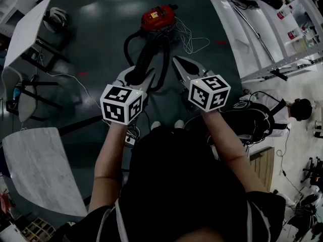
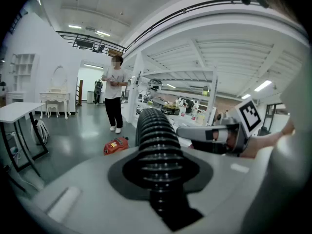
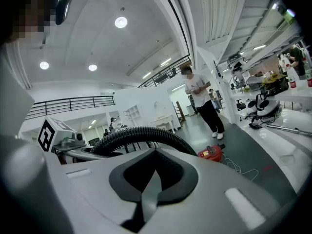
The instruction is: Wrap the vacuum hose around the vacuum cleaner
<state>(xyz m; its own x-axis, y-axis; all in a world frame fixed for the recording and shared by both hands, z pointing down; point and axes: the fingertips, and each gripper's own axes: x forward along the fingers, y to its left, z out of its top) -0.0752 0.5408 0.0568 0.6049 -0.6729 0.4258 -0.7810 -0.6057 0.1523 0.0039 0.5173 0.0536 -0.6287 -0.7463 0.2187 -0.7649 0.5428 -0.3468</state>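
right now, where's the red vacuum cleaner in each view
Head view: vacuum cleaner top centre, on the dark floor.
Left gripper view: vacuum cleaner small, left of centre, beside the hose.
Right gripper view: vacuum cleaner right of centre, where the hose arcs down.
Shared landmark: the hose, black and ribbed, in all three.

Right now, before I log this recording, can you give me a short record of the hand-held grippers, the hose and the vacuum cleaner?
left hand-held gripper: shut on the vacuum hose
right hand-held gripper: shut, nothing between its jaws
vacuum cleaner: red, on the dark floor, ahead of both grippers
hose lay: loops loose from the cleaner, not wound around it
person: standing beyond the cleaner
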